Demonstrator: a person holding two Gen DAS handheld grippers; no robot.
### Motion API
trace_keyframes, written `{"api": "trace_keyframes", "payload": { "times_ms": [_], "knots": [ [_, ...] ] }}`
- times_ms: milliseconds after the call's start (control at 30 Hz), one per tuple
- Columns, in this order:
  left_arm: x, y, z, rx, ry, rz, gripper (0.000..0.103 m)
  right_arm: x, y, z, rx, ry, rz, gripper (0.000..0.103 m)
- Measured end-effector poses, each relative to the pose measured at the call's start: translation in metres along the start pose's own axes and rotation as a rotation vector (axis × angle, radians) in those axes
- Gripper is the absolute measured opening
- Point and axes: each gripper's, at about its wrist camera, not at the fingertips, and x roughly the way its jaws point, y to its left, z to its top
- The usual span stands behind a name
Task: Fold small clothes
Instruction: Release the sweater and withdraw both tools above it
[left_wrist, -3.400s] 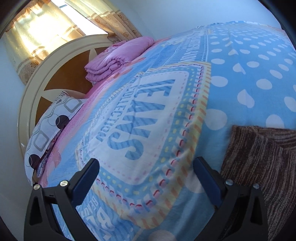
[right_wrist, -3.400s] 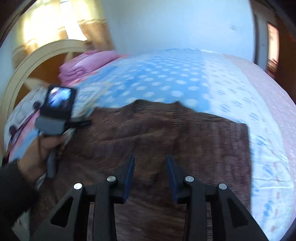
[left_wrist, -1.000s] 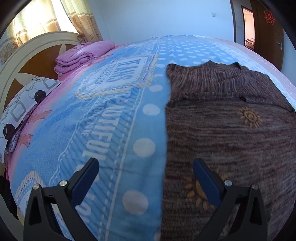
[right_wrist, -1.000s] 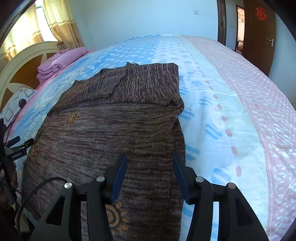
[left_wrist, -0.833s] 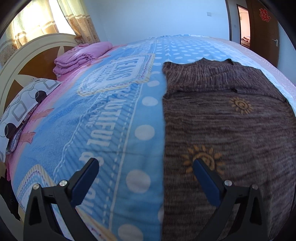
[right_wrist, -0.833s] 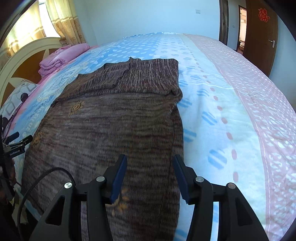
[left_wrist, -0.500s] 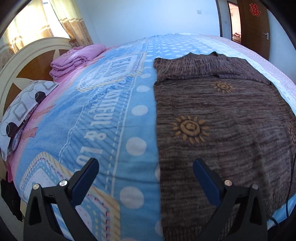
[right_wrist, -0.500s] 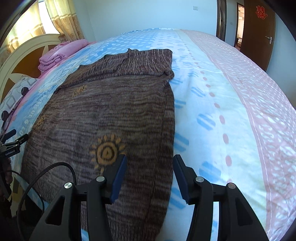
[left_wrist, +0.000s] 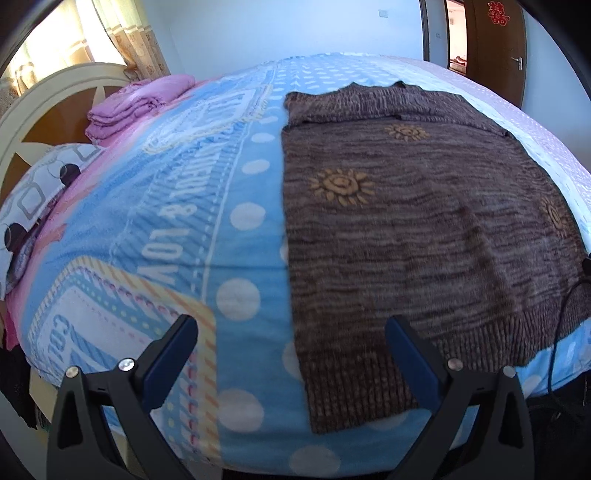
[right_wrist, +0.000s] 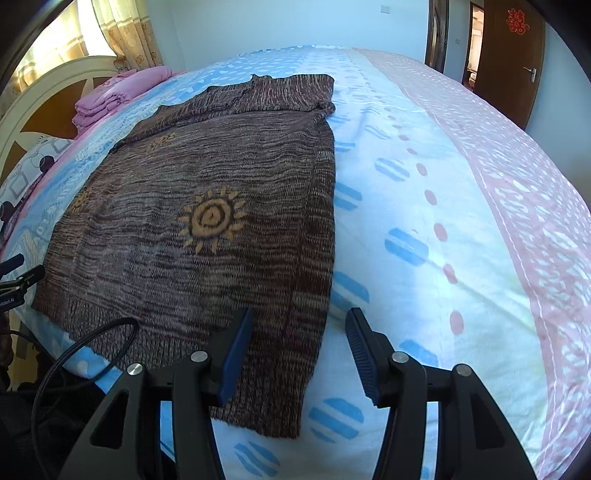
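Note:
A brown knit sweater (left_wrist: 424, 229) with yellow sun patterns lies flat on the bed, its ribbed hem at the near edge and its sleeves folded across the far end. My left gripper (left_wrist: 291, 328) hangs wide open above the hem's left corner, one finger over the sheet, the other over the knit. In the right wrist view the same sweater (right_wrist: 207, 206) fills the left half. My right gripper (right_wrist: 299, 325) hovers over the hem's right corner; its jaws are opening, and nothing is pinched between them.
The bed (right_wrist: 461, 229) carries a blue, white and pink printed sheet. Folded pink bedding (left_wrist: 136, 103) and a patterned pillow (left_wrist: 33, 195) sit by the cream headboard (left_wrist: 48, 103). A black cable (right_wrist: 74, 354) loops at the near bed edge. A brown door (right_wrist: 517, 55) stands far right.
Both grippers have drawn back along the sweater toward its hem, which has come into view near the bed edge. The right jaws stand slightly wider.

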Motion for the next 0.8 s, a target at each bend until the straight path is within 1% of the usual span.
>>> {"api": "trace_keyframes", "payload": {
  "times_ms": [100, 167, 300, 433, 500, 567, 633, 667, 733, 767, 800],
  "knots": [
    [0.004, -0.002, -0.009, -0.005, 0.033, -0.023, 0.103, -0.004, 0.0, -0.01, 0.005, -0.005, 0.005, 0.057],
    [0.008, -0.002, -0.013, -0.023, 0.057, -0.048, 0.1, -0.006, 0.0, -0.015, 0.003, -0.005, 0.01, 0.057],
    [0.011, -0.001, -0.017, -0.061, 0.076, -0.102, 0.095, -0.007, -0.001, -0.022, 0.005, -0.011, 0.016, 0.057],
    [0.012, 0.0, -0.021, -0.078, 0.077, -0.112, 0.094, -0.003, -0.007, -0.024, 0.033, -0.013, 0.038, 0.059],
    [0.011, -0.002, -0.021, -0.075, 0.074, -0.106, 0.093, -0.004, -0.005, -0.024, 0.021, -0.011, 0.032, 0.06],
    [0.011, -0.002, -0.021, -0.075, 0.071, -0.107, 0.091, -0.005, -0.004, -0.024, 0.025, -0.02, 0.027, 0.06],
    [0.01, -0.003, -0.02, -0.07, 0.068, -0.121, 0.084, -0.007, -0.001, -0.026, 0.02, -0.033, 0.031, 0.06],
    [0.01, -0.004, -0.02, -0.068, 0.066, -0.123, 0.083, -0.007, 0.001, -0.026, 0.015, -0.04, 0.037, 0.059],
    [0.009, -0.006, -0.021, -0.062, 0.063, -0.137, 0.076, -0.008, 0.005, -0.027, 0.003, -0.048, 0.043, 0.052],
    [0.009, -0.006, -0.021, -0.06, 0.062, -0.138, 0.076, -0.009, 0.008, -0.027, -0.005, -0.053, 0.047, 0.046],
    [0.008, -0.007, -0.021, -0.058, 0.06, -0.143, 0.074, -0.008, 0.01, -0.027, -0.012, -0.052, 0.05, 0.044]
  ]
}}
